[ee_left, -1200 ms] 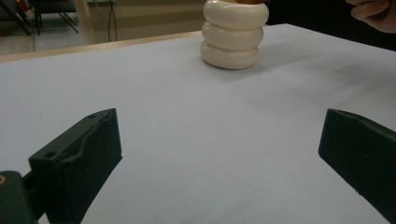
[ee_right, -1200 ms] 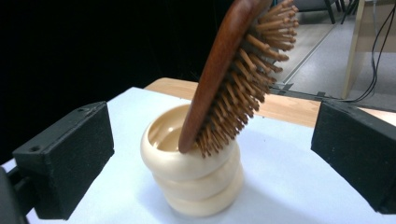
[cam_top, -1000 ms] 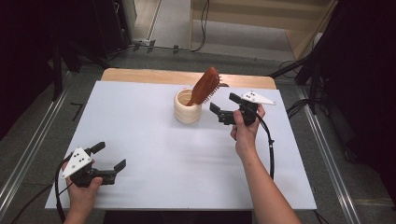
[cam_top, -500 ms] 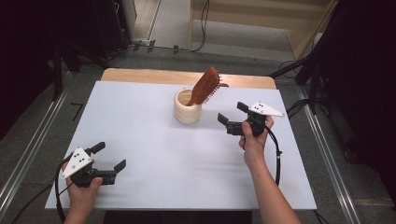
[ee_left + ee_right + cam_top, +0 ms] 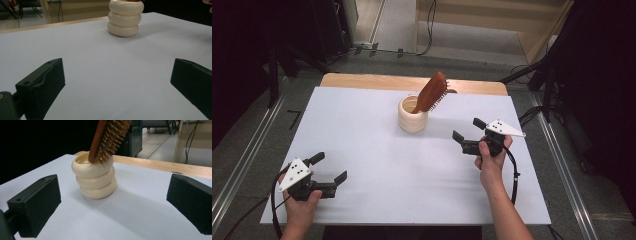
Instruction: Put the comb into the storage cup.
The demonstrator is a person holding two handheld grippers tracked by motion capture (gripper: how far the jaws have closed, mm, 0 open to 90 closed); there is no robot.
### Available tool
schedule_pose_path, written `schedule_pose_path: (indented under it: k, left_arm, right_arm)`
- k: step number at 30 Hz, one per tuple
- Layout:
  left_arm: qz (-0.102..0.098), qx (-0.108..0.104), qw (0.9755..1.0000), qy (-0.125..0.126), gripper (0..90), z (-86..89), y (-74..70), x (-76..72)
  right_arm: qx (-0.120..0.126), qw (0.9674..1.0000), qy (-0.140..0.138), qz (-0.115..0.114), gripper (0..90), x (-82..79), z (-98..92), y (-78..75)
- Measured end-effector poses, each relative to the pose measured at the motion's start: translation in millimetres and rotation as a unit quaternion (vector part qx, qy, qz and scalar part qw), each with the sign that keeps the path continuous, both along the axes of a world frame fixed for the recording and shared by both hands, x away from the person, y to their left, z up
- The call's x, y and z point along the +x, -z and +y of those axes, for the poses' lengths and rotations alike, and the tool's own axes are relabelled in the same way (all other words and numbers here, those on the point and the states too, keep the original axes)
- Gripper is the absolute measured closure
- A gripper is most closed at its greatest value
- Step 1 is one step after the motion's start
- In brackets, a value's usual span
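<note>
Right now the wooden hairbrush (image 5: 432,93) stands handle-down in the cream ribbed cup (image 5: 412,116), which sits on the white table top (image 5: 377,150) a little toward the far side, near the middle between left and right. Its head leans up and to the right, over the cup's rim, with the bristles facing right and slightly downward. In the right gripper view the hairbrush (image 5: 108,137) rests against the rim of the cup (image 5: 95,176), and the cup looks like three stacked rounded rings.

To the right of the cup, the right gripper (image 5: 467,136) is held by a hand (image 5: 490,161) above the table top, its jaws spread wide and holding nothing, pointed left toward the cup. It is near the cup but clearly apart from it; in its own view the two black jaws stand at either side with the cup between them farther off.

At the near left corner, the left gripper (image 5: 329,168) rests low in the other hand (image 5: 302,205), well apart from the cup. Its jaws are also spread wide and hold nothing. In the left gripper view the cup (image 5: 125,18) stands far off, beyond bare white surface, and the jaws frame that surface from both sides

A strip of wood (image 5: 412,82) edges the table top at the far side
</note>
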State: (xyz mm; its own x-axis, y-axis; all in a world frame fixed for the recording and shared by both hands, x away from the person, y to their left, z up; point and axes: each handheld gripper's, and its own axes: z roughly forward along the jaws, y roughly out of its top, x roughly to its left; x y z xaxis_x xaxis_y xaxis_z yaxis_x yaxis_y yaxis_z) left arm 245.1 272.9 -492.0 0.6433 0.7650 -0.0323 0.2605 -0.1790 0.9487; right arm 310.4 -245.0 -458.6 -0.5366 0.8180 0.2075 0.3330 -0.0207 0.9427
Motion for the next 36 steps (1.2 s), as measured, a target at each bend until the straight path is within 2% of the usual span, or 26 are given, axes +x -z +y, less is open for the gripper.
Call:
schedule_pose_path:
  k: [36]
  left_arm:
    - [-0.002, 0.007, 1.0, 0.0, 0.0, -0.8, 0.0, -0.4]
  right_arm:
    - [-0.006, 0.9994, 0.035, -0.003, 0.0, -60.9, -50.3, 24.5]
